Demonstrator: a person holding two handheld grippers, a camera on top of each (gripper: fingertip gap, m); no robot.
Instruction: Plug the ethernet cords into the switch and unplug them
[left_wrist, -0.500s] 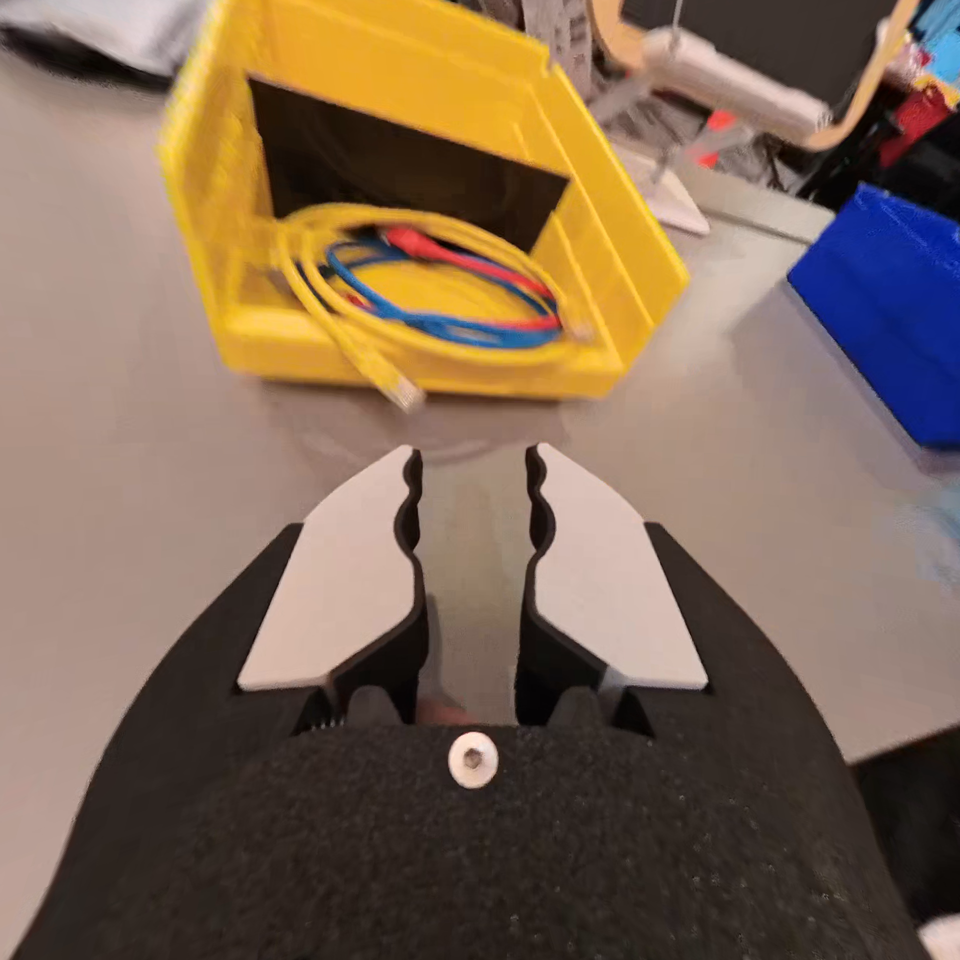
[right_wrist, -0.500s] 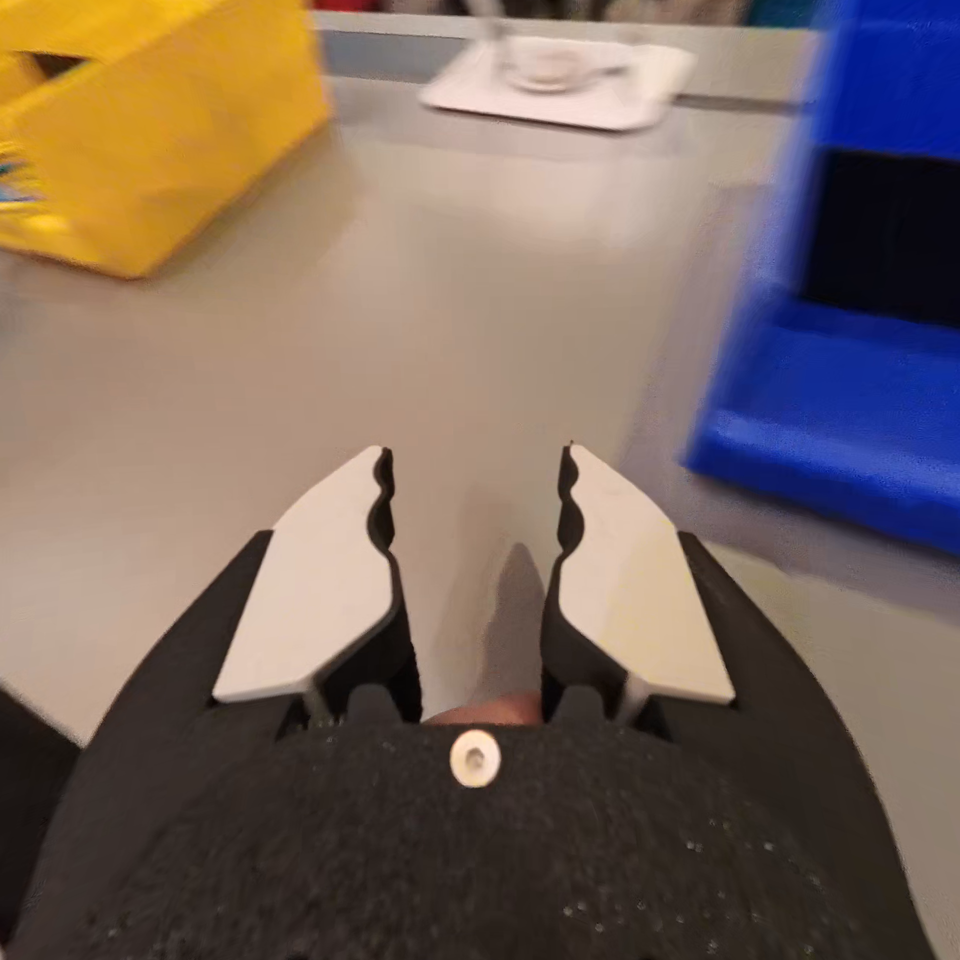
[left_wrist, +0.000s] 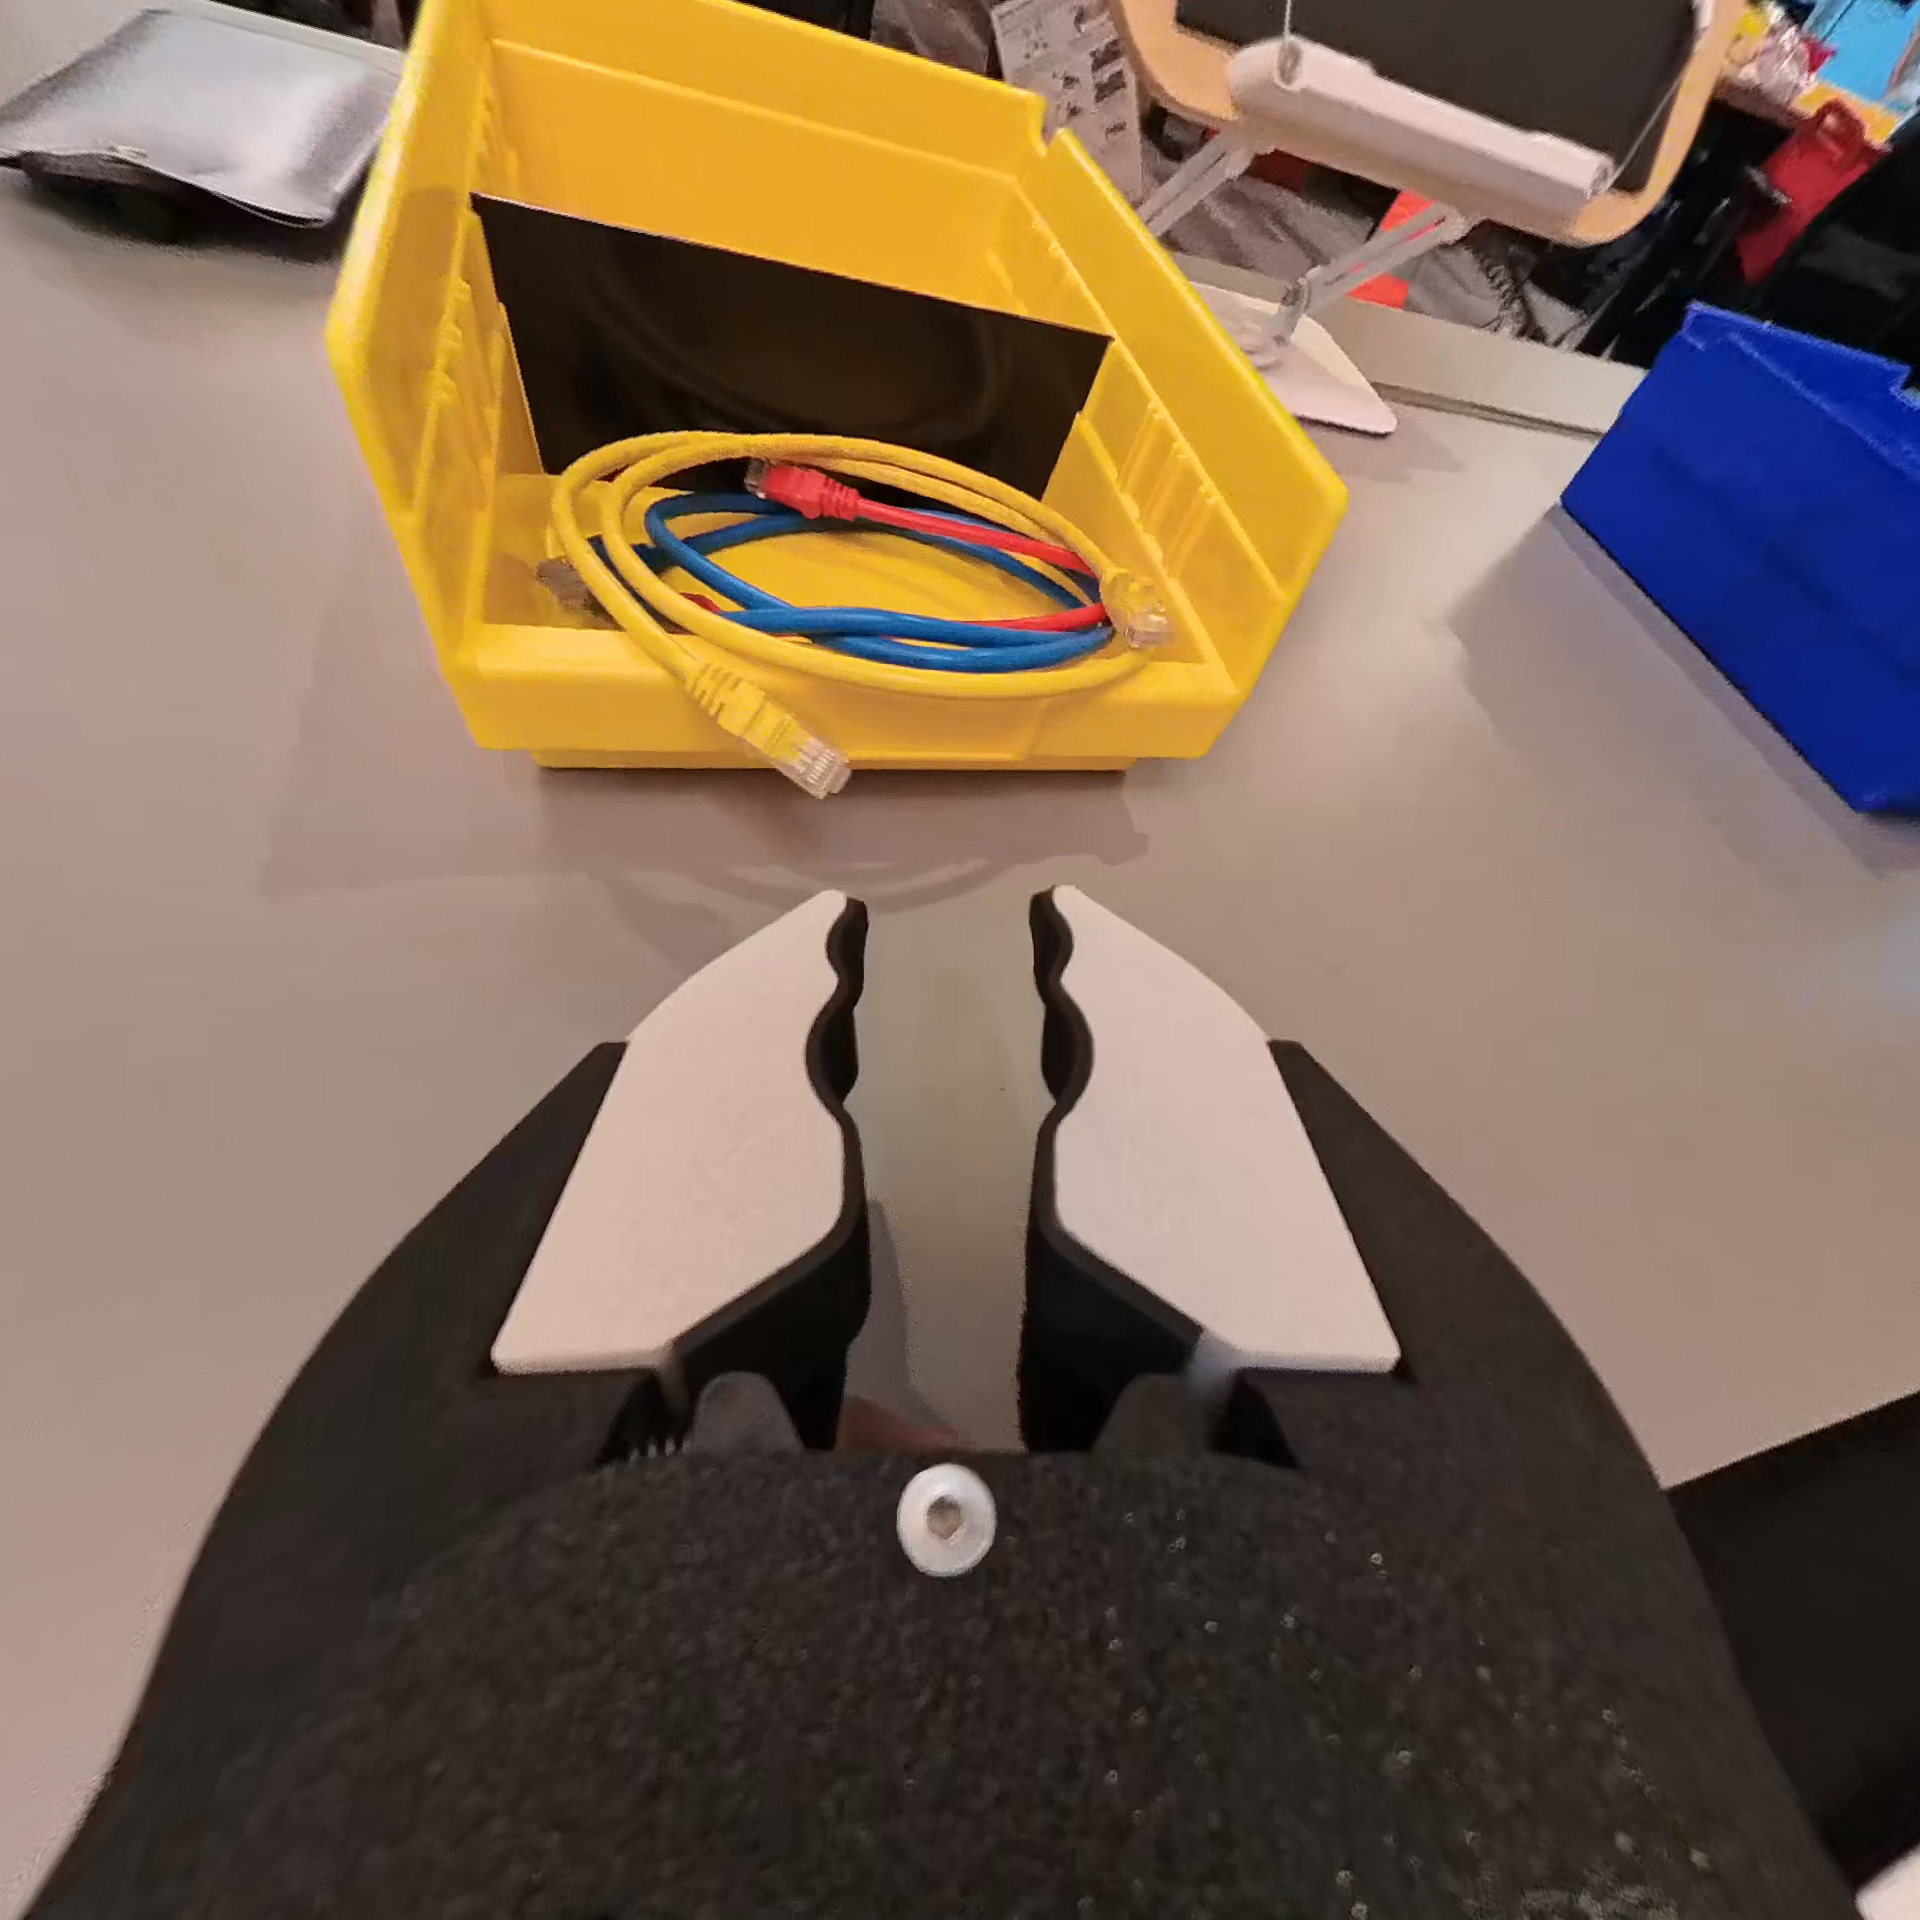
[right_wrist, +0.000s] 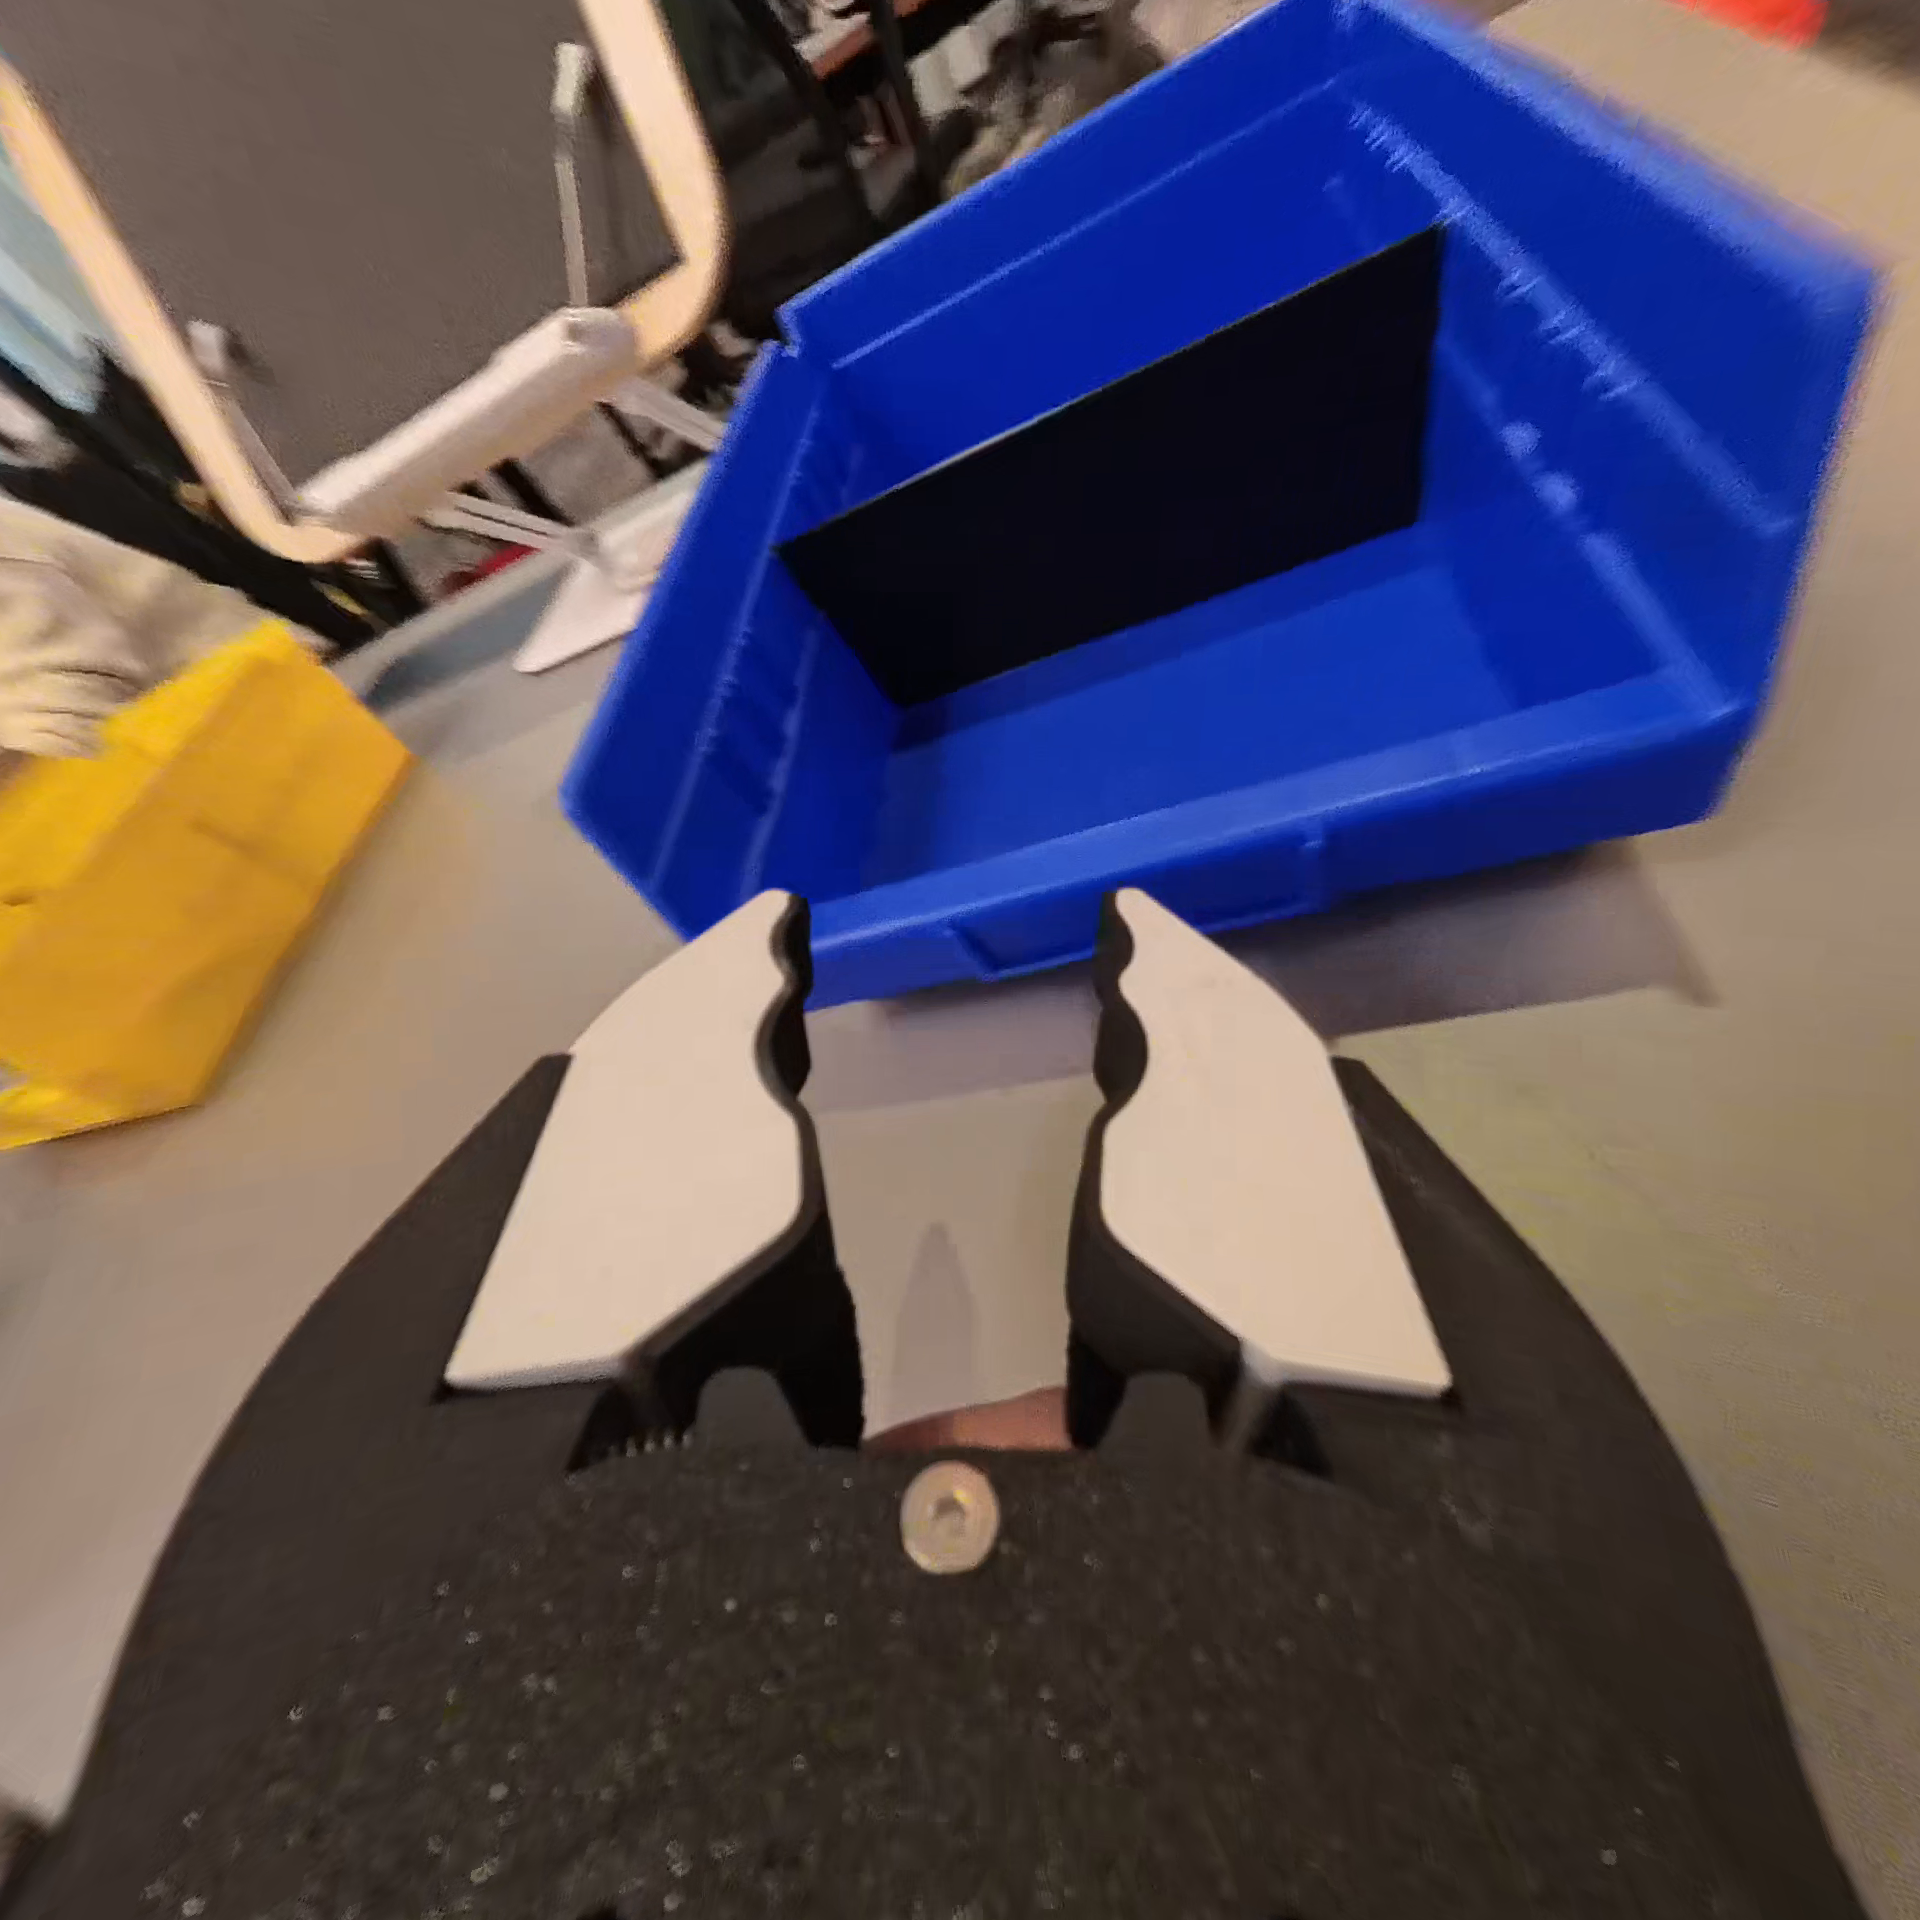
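Note:
A yellow bin (left_wrist: 582, 696) on the grey table holds coiled ethernet cords: a yellow cord (left_wrist: 935, 688), a blue cord (left_wrist: 862, 623) and a red cord (left_wrist: 935, 520). One yellow plug (left_wrist: 795, 750) hangs over the bin's front lip. My left gripper (left_wrist: 948, 914) is open and empty, a little in front of that plug. My right gripper (right_wrist: 951, 920) is open and empty, just before the front lip of an empty blue bin (right_wrist: 1195, 862). No switch is in view.
The blue bin also shows at the right in the left wrist view (left_wrist: 1766, 540), the yellow bin at the left in the right wrist view (right_wrist: 177, 862). A white stand base (left_wrist: 1320, 384) and a grey pouch (left_wrist: 177, 114) lie at the back. About 60 cm separates my left fingertips from my right. The yellow plug (left_wrist: 795, 750) lies some 5 cm from my left tips, 55 cm from my right tips.
My right gripper has swung right and now faces the blue bin, with its fingers slightly wider. My left gripper has shifted slightly toward the yellow bin.

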